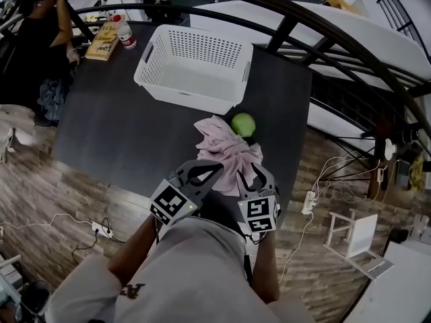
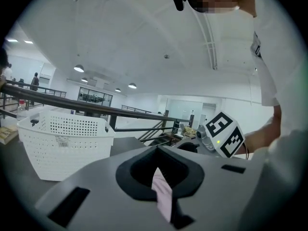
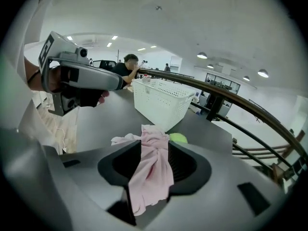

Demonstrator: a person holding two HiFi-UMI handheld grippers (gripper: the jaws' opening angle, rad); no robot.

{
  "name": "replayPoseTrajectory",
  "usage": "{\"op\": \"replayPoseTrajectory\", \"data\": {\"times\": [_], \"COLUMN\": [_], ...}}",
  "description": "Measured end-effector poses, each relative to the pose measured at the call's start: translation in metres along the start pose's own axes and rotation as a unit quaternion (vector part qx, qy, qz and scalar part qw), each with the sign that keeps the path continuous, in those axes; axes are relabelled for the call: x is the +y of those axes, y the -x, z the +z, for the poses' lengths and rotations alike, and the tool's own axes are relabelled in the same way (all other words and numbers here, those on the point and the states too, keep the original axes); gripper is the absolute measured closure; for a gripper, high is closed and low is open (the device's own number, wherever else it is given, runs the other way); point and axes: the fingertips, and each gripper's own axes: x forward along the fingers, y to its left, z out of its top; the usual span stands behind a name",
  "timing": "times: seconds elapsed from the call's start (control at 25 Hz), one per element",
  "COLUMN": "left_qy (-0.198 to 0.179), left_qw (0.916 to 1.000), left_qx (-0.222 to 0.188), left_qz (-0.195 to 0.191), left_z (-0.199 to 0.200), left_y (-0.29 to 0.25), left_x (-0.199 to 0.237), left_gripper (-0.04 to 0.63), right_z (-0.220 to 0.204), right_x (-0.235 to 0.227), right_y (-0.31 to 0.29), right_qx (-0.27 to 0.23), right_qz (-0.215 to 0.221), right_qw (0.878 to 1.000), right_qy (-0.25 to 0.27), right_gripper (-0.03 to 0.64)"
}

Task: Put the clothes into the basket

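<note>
Pink garment (image 1: 227, 150), lower centre; white basket (image 1: 182, 89) above.
Left gripper (image 1: 214, 168) pinches it; right gripper (image 1: 250, 175) has jaws parted around it; I'd close them before lifting.

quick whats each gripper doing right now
left hand-held gripper: closed on the pink cloth
right hand-held gripper: open, the pink cloth lying loose between its jaws

This is a large open-plan lab or office hall. Round ceiling lights (image 2: 79, 68) dot a high white ceiling, and glass-walled rooms (image 2: 95, 96) stand far off. A dark railing (image 1: 323, 25) curves along the far and right sides. A power strip (image 1: 310, 200) and cables lie on the wood-look floor (image 1: 81, 200) around a dark table (image 1: 121, 126), where a person (image 1: 34, 39) sits far left.
</note>
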Motion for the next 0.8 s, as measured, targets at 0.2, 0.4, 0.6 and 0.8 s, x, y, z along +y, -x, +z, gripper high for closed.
{"op": "replayPoseTrajectory", "data": {"times": [0.2, 0.4, 0.6, 0.8], "left_qy": [-0.001, 0.005, 0.013, 0.02], "left_qw": [0.9999, 0.9999, 0.9996, 0.9993], "left_qx": [0.011, 0.015, 0.017, 0.018], "left_qz": [-0.001, 0.006, 0.017, 0.027], "left_z": [-0.005, -0.007, -0.01, -0.013], "left_y": [-0.005, -0.007, -0.005, -0.004], "left_x": [-0.002, -0.001, 0.002, 0.005], "left_gripper": [0.592, 0.592, 0.592, 0.592], "right_z": [-0.024, -0.041, -0.058, -0.069], "right_x": [0.003, 0.005, 0.01, 0.014], "right_y": [-0.016, -0.031, -0.047, -0.063], "right_qx": [0.023, 0.035, 0.058, 0.066], "right_qz": [0.021, 0.045, 0.073, 0.091], "right_qw": [0.999, 0.998, 0.994, 0.992], "right_qy": [-0.021, -0.039, -0.051, -0.061], "right_gripper": [0.357, 0.254, 0.185, 0.157]}}
